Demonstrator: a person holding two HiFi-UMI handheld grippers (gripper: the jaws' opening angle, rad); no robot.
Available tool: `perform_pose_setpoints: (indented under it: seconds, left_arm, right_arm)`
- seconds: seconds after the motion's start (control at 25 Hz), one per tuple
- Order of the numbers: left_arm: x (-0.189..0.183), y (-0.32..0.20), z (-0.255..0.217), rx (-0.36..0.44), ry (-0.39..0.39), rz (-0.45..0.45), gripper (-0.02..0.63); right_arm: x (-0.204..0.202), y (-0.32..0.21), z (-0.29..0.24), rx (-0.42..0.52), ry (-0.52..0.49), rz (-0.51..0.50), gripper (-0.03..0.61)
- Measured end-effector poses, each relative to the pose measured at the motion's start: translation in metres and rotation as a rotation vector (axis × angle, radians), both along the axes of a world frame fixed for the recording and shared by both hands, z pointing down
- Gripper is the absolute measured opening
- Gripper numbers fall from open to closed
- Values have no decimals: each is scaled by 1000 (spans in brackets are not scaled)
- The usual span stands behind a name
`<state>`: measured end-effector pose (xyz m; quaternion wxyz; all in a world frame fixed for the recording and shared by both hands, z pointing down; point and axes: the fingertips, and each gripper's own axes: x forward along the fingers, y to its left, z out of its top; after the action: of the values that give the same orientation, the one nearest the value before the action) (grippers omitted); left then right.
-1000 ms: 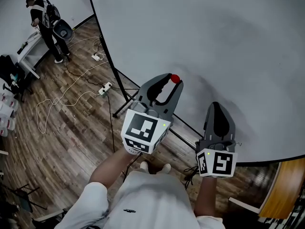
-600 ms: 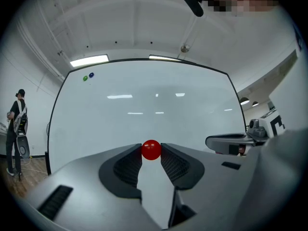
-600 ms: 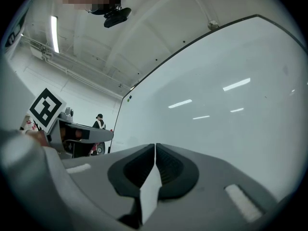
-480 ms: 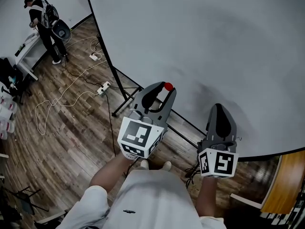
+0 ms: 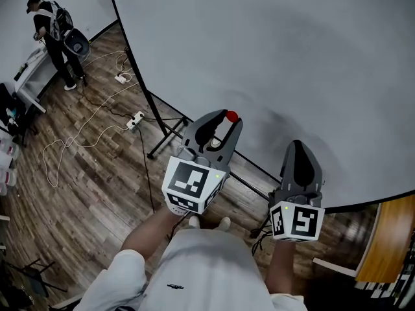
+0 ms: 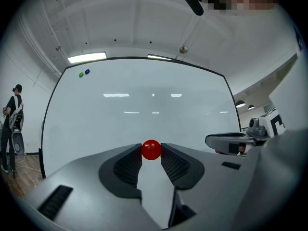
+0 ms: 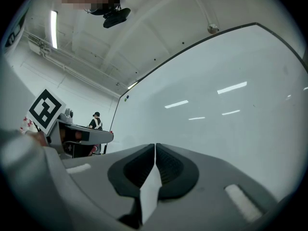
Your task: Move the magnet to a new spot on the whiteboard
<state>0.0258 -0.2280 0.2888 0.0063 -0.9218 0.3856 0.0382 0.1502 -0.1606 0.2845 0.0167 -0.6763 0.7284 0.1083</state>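
A small red round magnet (image 6: pixel 151 150) sits pinched between the tips of my left gripper (image 6: pixel 151 152), which is shut on it. In the head view the red magnet (image 5: pixel 231 116) shows at the left gripper (image 5: pixel 228 118) tips, close against the lower part of the big whiteboard (image 5: pixel 272 57). My right gripper (image 5: pixel 298 149) hangs lower right of it, jaws shut on nothing, pointing at the whiteboard (image 7: pixel 231 100). Two more small magnets, a green magnet (image 6: pixel 81 74) and a blue magnet (image 6: pixel 87 72), sit at the whiteboard's (image 6: pixel 144 109) top left corner.
The board's black stand legs (image 5: pixel 162 135) reach onto the wooden floor, where a white cable and power strip (image 5: pixel 135 120) lie. A person (image 5: pixel 50 31) stands at a white table at the far left. A wooden piece of furniture (image 5: pixel 389 245) sits at the lower right.
My left gripper, holding the red magnet, shifted slightly left and down along the board, then edged back up a little. The right gripper stayed put.
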Motion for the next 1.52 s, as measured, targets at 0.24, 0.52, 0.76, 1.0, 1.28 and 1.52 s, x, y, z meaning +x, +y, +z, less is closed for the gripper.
perform_pose_setpoints:
  seconds: [0.24,0.52,0.76,1.0,1.28,1.52]
  left_arm:
    - [22,8,-6,13,5,57,124]
    - [58,9,-3,6,13,120,124]
    - [93,13,-4,1,23,170,124]
    - [122,16,-8,-1,26,209,124]
    - [143,8,-6,-12,24,222,124]
    - [160,-5,-10,-6,27,204,124]
  right_arm:
    - [8,13,-3,6,16,32,5]
    - [31,28,1,0,19,98,5]
    - [61,42,0,2,21,164,5]
    - [85,52,-2,5,21,212,5]
    - [102,54,-2,15,15,245,5]
    - [118,53,0,16,9,263,5]
